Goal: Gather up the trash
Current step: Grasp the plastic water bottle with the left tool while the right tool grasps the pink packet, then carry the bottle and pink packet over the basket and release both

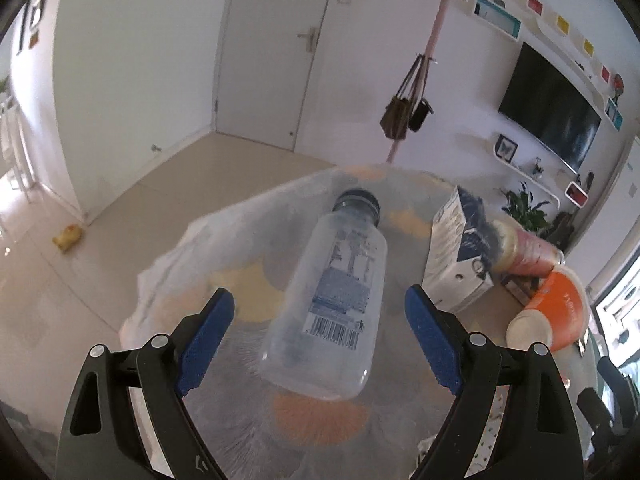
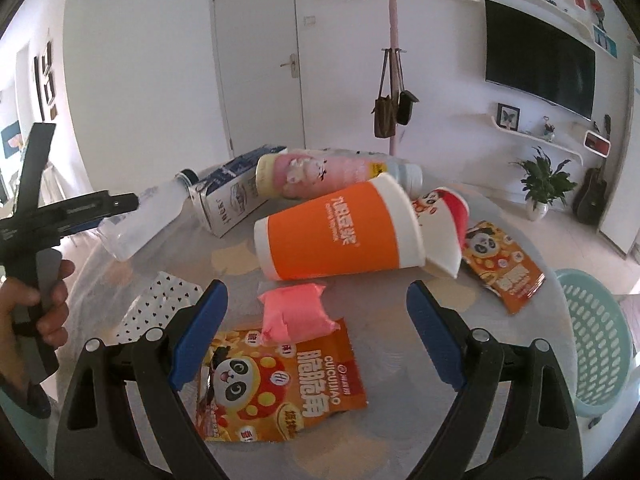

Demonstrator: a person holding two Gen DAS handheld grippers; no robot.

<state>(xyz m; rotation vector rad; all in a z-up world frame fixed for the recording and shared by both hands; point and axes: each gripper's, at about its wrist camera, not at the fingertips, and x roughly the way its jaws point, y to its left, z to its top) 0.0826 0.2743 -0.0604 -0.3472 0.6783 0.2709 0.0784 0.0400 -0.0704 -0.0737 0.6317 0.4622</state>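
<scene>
my left gripper (image 1: pixel 320 340) is wide open, holding nothing, straddling the clear plastic bottle (image 1: pixel 326 304) lying on the table (image 1: pixel 320 432), so i should pinch its labelled middle squarely; right gripper (image 2: pixel 316 334) gapes empty too.

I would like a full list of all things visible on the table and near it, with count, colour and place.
clear plastic bottle: 1, transparent with dark cap, lying on the table's left side, between the open left gripper's fingers
milk carton: 1, white and dark blue, lying at the back
pink bottle: 1, pink and cream, lying behind the cup
orange paper cup: 1, orange and white, on its side, centre
red and white cup: 1, right of the orange cup
snack bags: 2, orange with panda, one near, one at right
pink packet: 1, in front of the orange cup
dotted paper: 1, white, near left
basket: 1, light green, right of table
table: 1, patterned cloth
left gripper: open
right gripper: open
</scene>
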